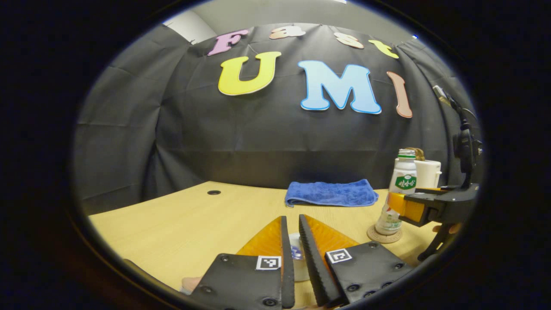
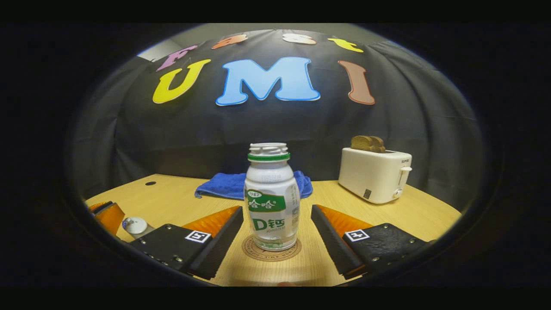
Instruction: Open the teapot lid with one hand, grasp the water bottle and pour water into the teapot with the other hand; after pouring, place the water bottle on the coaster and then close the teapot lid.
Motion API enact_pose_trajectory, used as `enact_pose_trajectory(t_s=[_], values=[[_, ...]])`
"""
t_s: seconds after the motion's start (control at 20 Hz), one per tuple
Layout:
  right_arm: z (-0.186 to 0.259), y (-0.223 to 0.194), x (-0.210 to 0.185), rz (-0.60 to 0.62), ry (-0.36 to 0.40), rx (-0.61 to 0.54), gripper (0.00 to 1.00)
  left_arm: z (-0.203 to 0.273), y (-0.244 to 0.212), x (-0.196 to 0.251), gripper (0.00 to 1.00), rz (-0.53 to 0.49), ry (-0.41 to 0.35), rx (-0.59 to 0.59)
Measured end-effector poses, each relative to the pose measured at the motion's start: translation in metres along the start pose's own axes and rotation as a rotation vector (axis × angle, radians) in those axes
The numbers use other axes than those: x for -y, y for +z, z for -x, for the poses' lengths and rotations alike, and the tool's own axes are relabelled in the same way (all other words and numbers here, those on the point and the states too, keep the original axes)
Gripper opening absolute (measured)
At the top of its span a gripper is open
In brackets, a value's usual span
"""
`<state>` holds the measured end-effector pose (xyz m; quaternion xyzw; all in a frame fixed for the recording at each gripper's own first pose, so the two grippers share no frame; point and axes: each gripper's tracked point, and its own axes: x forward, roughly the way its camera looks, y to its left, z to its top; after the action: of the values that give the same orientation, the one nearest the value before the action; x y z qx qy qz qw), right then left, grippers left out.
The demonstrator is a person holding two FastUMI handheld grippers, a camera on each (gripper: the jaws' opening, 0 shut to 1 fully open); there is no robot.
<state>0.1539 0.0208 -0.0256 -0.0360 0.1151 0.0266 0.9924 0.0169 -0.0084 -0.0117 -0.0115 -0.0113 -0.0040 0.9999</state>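
While the pale wooden table (image 2: 387, 215) carries a white plastic water bottle (image 2: 272, 198) upright on its round cork coaster (image 2: 271, 252), the right gripper (image 2: 275, 234) fingers stand wide apart, not touching it. The left gripper (image 1: 292, 241) nearly closes on a small white teapot-lid knob (image 1: 296, 249); a loose pinch could drop it.

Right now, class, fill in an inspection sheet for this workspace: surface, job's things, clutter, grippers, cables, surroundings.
Surface: pale wooden table, with a small dark hole.
Job's things: white plastic bottle with green label, uncapped, upright on round cork coaster; white teapot top, partly hidden.
Clutter: folded blue towel; white toaster holding bread.
Grippers: right gripper open, fingers flanking bottle, apart; left gripper nearly closed about teapot top, contact unclear.
Cables: dark lead above right gripper.
Surroundings: black cloth wall.
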Motion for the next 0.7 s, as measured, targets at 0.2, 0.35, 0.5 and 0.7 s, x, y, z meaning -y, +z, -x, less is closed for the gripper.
enact_pose_trajectory(t_s=[0.2,0.35,0.5,0.7], values=[[0.029,0.004,-0.001,-0.006,-0.008,0.031,0.94,0.014,0.001,0.003,0.24,0.005,-0.009,0.008],[0.057,0.002,-0.003,-0.023,-0.011,0.051,0.94,0.033,0.002,0.006,0.24,0.013,-0.019,0.014],[0.082,-0.006,-0.001,-0.014,-0.03,0.068,0.97,0.054,0.004,0.011,0.24,0.015,-0.03,0.035],[0.113,-0.013,-0.002,-0.026,-0.046,0.091,0.98,0.084,0.007,0.023,0.24,0.023,-0.076,0.076]])
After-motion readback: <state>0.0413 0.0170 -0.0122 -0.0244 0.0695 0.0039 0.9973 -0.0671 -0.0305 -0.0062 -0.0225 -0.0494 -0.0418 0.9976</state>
